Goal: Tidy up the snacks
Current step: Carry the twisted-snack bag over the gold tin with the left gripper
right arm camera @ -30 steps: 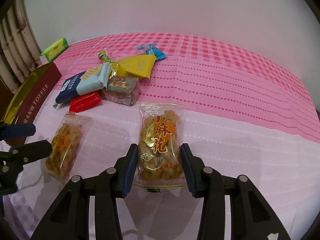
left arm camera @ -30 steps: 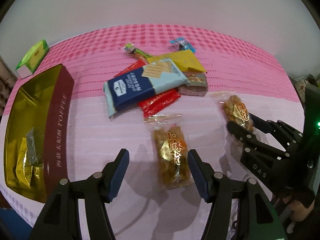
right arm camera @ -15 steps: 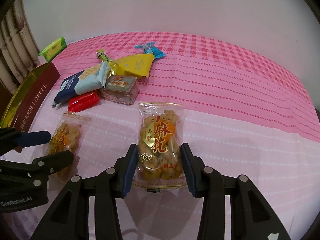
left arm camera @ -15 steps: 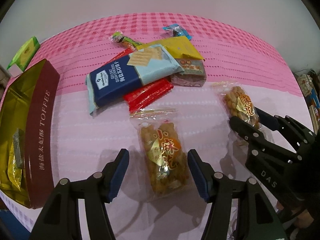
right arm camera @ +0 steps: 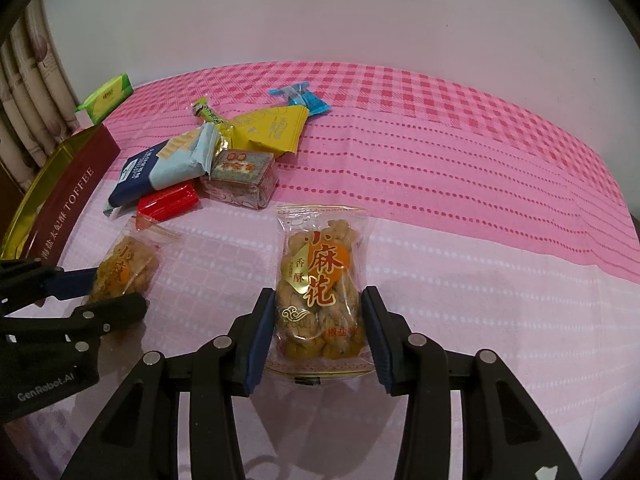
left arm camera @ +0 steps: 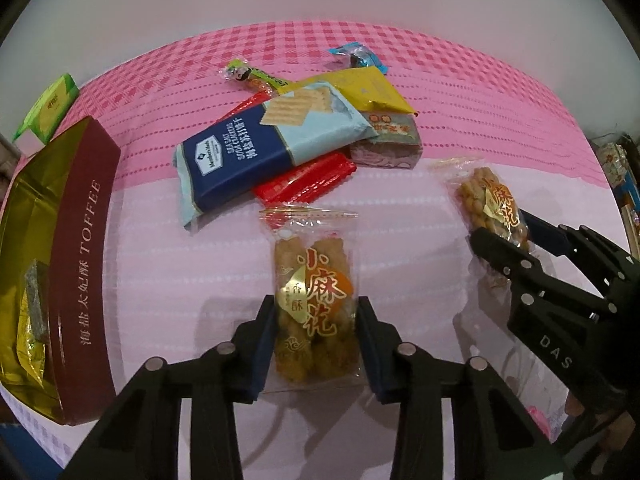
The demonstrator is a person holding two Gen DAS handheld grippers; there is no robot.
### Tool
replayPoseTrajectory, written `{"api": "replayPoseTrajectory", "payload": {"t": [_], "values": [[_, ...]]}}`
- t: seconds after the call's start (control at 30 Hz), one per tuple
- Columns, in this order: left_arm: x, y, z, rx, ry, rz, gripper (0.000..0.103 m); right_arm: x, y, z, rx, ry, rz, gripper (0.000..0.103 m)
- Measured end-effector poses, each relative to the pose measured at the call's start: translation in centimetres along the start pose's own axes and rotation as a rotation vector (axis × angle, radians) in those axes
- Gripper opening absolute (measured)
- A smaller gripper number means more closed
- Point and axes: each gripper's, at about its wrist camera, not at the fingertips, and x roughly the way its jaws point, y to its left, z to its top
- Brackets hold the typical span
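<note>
On the pink tablecloth [right arm camera: 460, 168], a fried-dough twist packet [left arm camera: 314, 308] is pinched by the left gripper [left arm camera: 316, 344] and its twin [right arm camera: 320, 300] by the right gripper [right arm camera: 320, 340] (slippery film, easily crushed or dropped).

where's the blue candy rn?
Blue candy lies at the far end of the snack pile in the right wrist view, on the checked tablecloth, just beyond the yellow packet.

Left tool [left arm camera: 316, 344] low, fingers pressed inward on something; right tool [right arm camera: 320, 330] low, likewise narrowed.
</note>
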Motion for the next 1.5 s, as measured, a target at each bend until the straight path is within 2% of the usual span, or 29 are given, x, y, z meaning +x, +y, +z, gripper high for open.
{"api": "replayPoseTrajectory", "payload": {"t": [0.37,0.67,1.13,1.5], "values": [[-1.5,0.4,-0.8,0.041,-0.022,0.013,0.038,0.1,0.1,0.1,-0.005,0.004,-0.005,0.041],[-4.3,2.6,-1.8,0.032,-0.063,0.032,0.038,0.2,0.4,0.2,-0.014,0.013,-0.028,0.041],[-8.1,9.0,-1.8,-0.07,-0.13,0.09,0.038,0.1,0.8,0.0,0.017,0.01,-0.069,0.039],[-9.6,16.2,-2.2,-0.167,-0.145,0.192,0.038,0.1,0.8,0.1,0.033,0.02,-0.083,0.039]]}}
